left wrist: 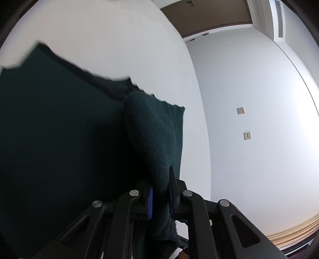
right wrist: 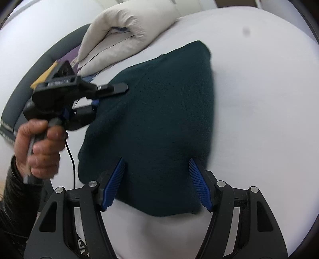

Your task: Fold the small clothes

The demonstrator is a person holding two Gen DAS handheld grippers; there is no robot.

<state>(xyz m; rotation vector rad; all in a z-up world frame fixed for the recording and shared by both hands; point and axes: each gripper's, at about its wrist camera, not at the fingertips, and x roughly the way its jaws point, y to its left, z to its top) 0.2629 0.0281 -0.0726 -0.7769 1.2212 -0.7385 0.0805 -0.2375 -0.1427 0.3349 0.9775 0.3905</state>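
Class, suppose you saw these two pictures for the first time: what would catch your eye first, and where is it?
The dark green knitted garment dominates, spread on the white surface in the middle of the right wrist view. The left gripper is shut on a bunched fold of it, while the right gripper hangs open over its near edge. Folded pale bedding sits behind.

White bed surface (right wrist: 259,119) filling most of the right wrist view, folded cream duvet (right wrist: 123,25) at its far left, pale wall (left wrist: 249,89) on the right, two wall plates (left wrist: 240,110), brown door (left wrist: 209,14) far off, bright light at the right edge
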